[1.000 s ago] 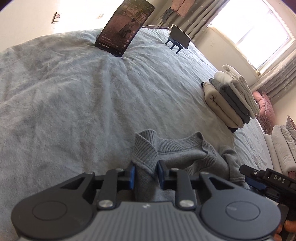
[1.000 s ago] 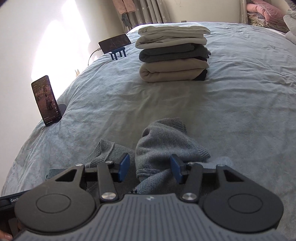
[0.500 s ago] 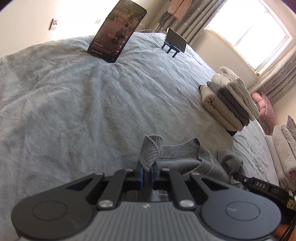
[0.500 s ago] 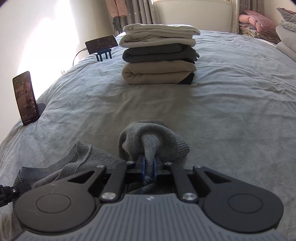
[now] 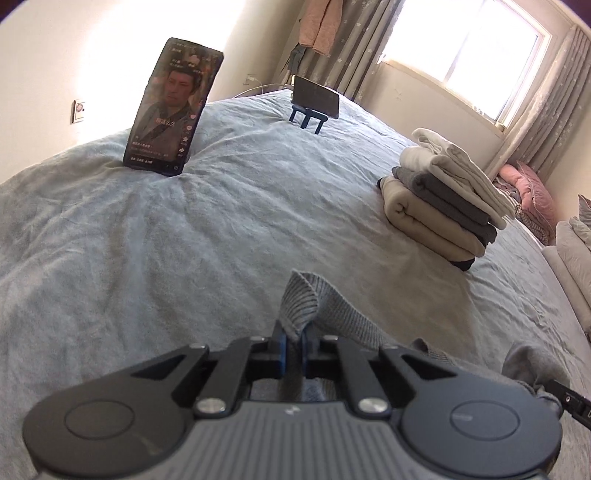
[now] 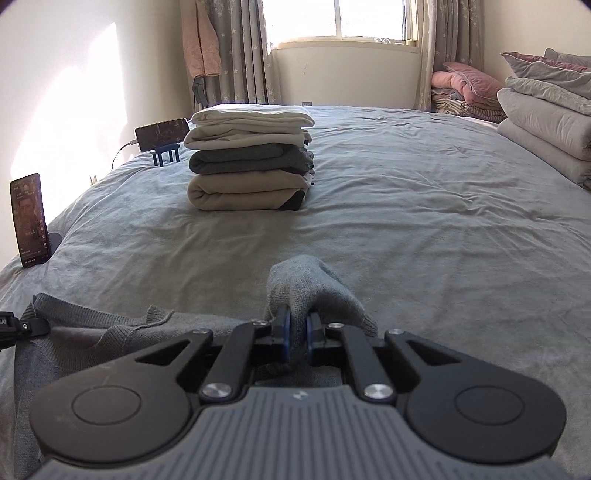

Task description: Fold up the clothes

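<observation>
Both claws pinching the crumpled grey knitted sweater (image 6: 110,332) at the bed's near edge!

The left gripper (image 5: 293,345) nips a ribbed edge, the right gripper (image 6: 297,334) a bunched fold; I'd pull evenly apart so the knit lies flat on the pale grey-blue bedspread (image 6: 406,221). Right view shows the folded cream-and-grey clothes stack (image 6: 251,158) at eleven o'clock square-on; left view shows it at two.

Grey bedspread (image 6: 406,206) fills room. Far wall: sunlit window (image 6: 340,18), patterned curtains (image 6: 240,48), pink garment (image 6: 201,37) hanging left. Cream walls; sun patch on left wall (image 6: 74,92).
</observation>
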Motion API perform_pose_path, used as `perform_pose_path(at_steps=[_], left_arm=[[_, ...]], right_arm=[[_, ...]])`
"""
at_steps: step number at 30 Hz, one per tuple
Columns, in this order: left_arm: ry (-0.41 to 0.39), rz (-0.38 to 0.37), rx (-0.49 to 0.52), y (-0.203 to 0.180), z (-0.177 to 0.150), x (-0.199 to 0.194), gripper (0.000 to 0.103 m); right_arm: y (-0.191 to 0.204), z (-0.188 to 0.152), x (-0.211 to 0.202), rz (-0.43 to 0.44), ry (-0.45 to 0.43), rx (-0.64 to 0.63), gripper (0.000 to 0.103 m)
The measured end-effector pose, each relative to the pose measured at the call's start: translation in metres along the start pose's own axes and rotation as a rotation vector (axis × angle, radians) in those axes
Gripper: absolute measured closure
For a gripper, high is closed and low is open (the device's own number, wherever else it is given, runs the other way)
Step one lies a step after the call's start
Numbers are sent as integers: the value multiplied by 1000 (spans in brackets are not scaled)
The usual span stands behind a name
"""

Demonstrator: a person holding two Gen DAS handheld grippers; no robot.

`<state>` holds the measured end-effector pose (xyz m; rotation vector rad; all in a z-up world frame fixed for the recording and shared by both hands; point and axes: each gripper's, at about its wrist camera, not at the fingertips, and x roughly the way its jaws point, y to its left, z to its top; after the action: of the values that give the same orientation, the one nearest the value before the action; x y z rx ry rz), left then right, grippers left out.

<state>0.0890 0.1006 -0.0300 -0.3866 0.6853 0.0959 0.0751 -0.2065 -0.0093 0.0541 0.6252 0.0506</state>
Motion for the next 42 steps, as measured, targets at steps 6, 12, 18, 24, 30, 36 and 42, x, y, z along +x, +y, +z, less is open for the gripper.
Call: perform_pose_path(at_steps=[6, 12, 18, 24, 30, 36, 42], left_arm=[[-17, -15, 69, -32, 16, 20, 96], [-79, -9, 172, -80, 40, 39, 96], [-119, 16, 259, -107, 52, 60, 96], [-100, 58, 327, -109, 39, 80, 94], [-77, 76, 328, -101, 30, 72, 70], [-45, 80, 371, -84, 18, 44, 60], [-6, 37, 347, -57, 0, 5, 52]], right_arm=[[-24, -4, -14, -40, -58, 17, 95], [-30, -8, -14, -107, -115, -22, 97], [-37, -7, 3, -126, -102, -24, 97], [-43, -12, 7, -98, -90, 6, 97], [-47, -9, -5, -47, -51, 55, 88], [-44, -15, -22, -37, -40, 40, 68], [-37, -27, -45, 1, -22, 23, 59]])
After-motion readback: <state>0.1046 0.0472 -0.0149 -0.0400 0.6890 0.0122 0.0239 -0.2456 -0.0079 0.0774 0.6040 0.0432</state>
